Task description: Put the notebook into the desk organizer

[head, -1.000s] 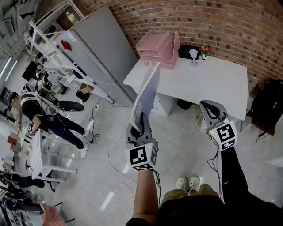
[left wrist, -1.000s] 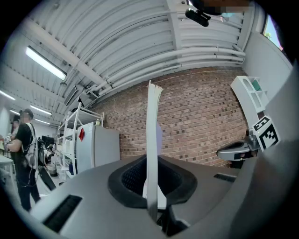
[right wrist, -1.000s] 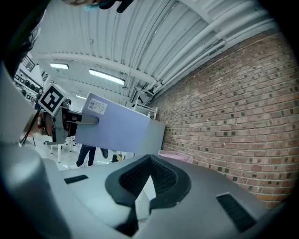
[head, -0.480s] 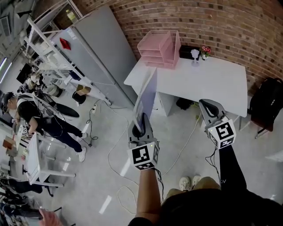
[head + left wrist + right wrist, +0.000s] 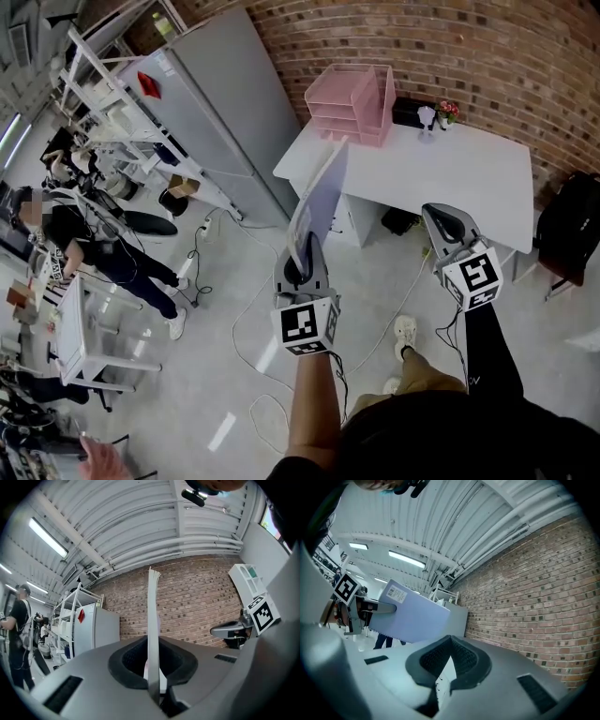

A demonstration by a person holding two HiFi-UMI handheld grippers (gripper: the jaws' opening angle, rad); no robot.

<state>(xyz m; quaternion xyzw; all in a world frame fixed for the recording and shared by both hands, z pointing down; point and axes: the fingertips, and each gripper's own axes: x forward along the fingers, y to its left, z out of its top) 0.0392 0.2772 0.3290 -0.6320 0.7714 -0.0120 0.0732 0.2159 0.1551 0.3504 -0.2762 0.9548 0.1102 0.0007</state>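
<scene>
We stand on the open floor [image 5: 234,309], well short of the white desk [image 5: 469,178] by the brick wall [image 5: 487,47], so the step in hand, as we judge it, is carrying the load over to that desk. The pink desk organizer [image 5: 352,98] sits at the desk's far left corner, against the wall, its stacked trays opening toward the desktop. A small flower vase [image 5: 448,111] and a dark box [image 5: 405,111] stand just beside it. The notebook [image 5: 321,197] is not in the organizer yet. It stands on edge in front of us, broad faces to either side, rising from the left gripper [image 5: 303,251], whose jaws are closed narrow on its lower edge, the pads pressing both covers. The right gripper [image 5: 433,214] is held level beside it with its jaws drawn close together and nothing in them. To do this well, we should walk up to the desk's left end and mind the cables [image 5: 253,309] on the floor. The grip is only at one edge of a tall, thin thing, so we should move smoothly so it does not swing. Near the organizer we will likely need to lay the notebook flat and slide it into a tray, keeping clear of the vase. The free gripper could steady the organizer if it slides.
</scene>
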